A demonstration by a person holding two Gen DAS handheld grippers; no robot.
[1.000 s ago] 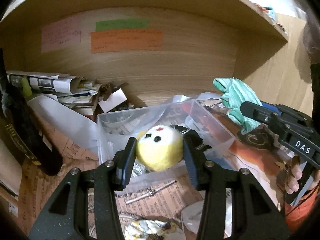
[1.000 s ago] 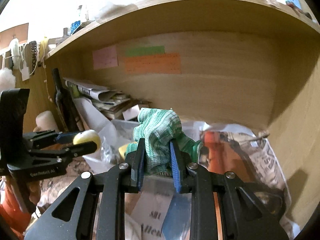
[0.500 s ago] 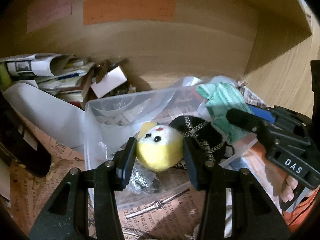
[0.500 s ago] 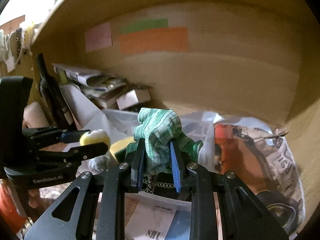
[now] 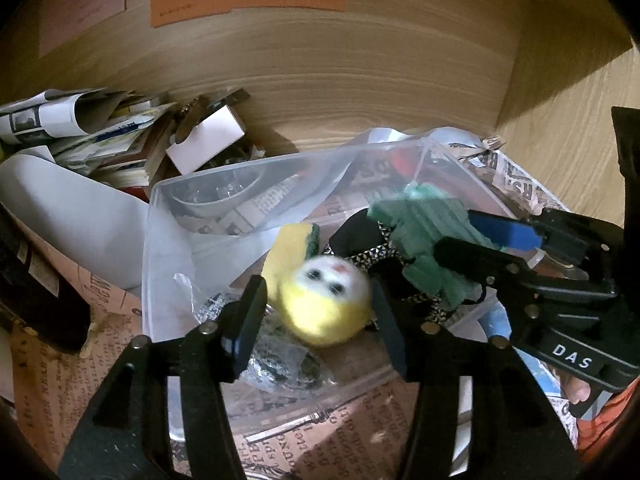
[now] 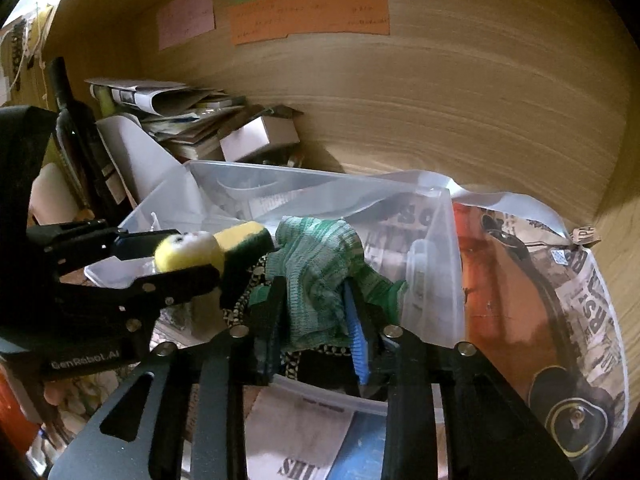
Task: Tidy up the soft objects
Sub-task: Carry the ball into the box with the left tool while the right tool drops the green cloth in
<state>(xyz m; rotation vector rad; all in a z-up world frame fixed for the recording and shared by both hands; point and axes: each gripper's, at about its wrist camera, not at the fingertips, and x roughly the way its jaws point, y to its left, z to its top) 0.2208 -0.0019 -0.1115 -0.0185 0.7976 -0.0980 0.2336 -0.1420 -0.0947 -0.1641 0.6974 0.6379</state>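
Left gripper (image 5: 320, 312): spread wide, yellow plush ball (image 5: 326, 306) loose between the fingers, over the bin.
Right gripper (image 6: 316, 320): clamping the green knit cloth (image 6: 316, 268).
Clear plastic bin (image 5: 168, 264): under both; holds yellow sponge (image 5: 290, 250), black chained thing.

- Left gripper (image 5: 320, 312): jaws parted wider than the yellow plush ball (image 5: 326, 304) between them; left finger stands off from the ball, right finger at its edge. Contact unclear, ball is blurred.
- Right gripper (image 6: 316, 312): jaws closed on the green knit cloth (image 6: 320, 272), cloth bunched above the fingertips.
- Relative to the clear plastic bin (image 5: 168, 208): both grippers sit over its interior, side by side, right gripper just beside the left.
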